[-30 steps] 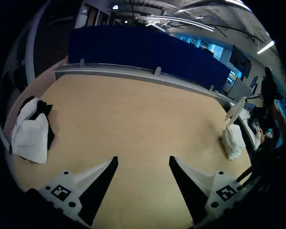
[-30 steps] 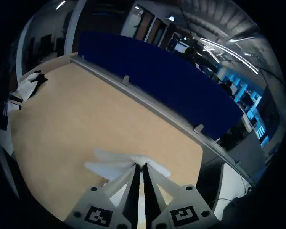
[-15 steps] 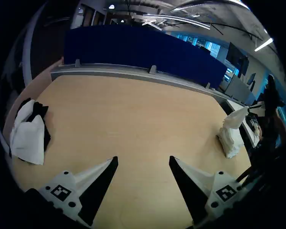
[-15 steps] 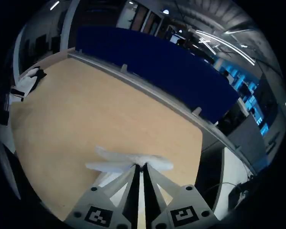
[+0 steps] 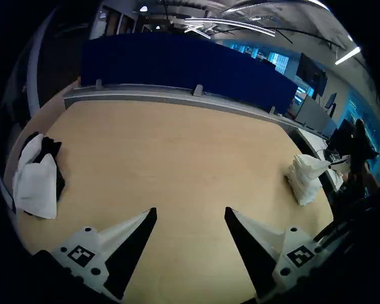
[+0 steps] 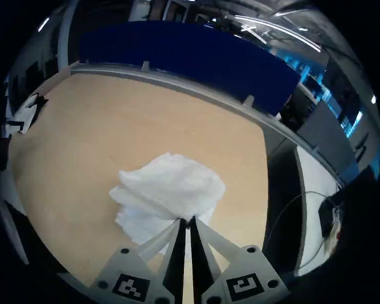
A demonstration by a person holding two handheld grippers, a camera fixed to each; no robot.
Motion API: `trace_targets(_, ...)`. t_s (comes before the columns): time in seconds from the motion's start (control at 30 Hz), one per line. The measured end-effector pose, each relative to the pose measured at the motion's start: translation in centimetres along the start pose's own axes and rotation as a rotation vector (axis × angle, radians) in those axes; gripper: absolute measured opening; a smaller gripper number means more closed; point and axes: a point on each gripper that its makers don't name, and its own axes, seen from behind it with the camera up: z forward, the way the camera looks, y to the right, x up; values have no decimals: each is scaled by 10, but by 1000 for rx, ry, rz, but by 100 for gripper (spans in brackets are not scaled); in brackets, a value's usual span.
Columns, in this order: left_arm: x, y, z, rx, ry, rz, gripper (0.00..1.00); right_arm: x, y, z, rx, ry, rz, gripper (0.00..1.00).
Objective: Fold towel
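Towel [image 6: 169, 185] lowered | right gripper [image 6: 188, 220] clamps it | left gripper [image 5: 190, 210] agape | cloth pile [image 5: 35, 185] far off

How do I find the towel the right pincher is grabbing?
Find the big wooden table with the blue wall behind it. Near its right edge, the white towel lies fluffy atop a folded stack, pinched by the right gripper. The other pile, far left, has black cloth mixed in.

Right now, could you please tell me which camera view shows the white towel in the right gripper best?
The right gripper view: the towel lies close and central, its crumpled layers clear, an edge pinched in the right gripper's shut jaws. The left gripper view shows the towel small and distorted at the table's far right edge.
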Motion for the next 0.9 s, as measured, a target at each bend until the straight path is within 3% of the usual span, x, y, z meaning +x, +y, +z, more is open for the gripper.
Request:
trace_targets(0.47,-6,-8,-9,16,2,-6,100,-73,14,26,-68,-111,88,6)
trace_targets(0.9,-8,-8,-15,15,4,-3,100,-88,19,36,-125,-142,106,8)
